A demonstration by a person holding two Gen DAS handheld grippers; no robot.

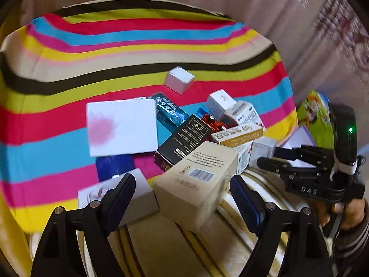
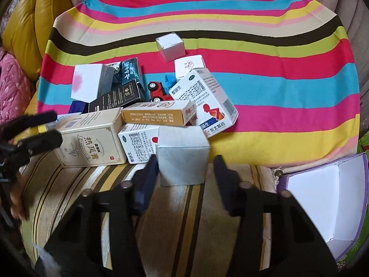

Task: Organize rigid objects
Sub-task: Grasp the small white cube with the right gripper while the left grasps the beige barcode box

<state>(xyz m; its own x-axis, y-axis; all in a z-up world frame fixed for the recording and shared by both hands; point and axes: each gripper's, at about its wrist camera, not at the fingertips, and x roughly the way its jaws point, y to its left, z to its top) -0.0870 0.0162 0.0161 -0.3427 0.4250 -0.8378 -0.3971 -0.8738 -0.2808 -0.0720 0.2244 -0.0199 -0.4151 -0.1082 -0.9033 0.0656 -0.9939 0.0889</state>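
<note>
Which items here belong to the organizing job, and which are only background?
Job:
beige box
silver box
orange box
red toy car
open purple box

Background:
striped cloth
yellow cushion
pink quilted fabric

Toy car [image 2: 156, 92] lies amid boxes; cube box [image 2: 170, 47] behind them.

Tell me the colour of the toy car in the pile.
The toy car is red with black wheels, clearest in the right wrist view.
</note>
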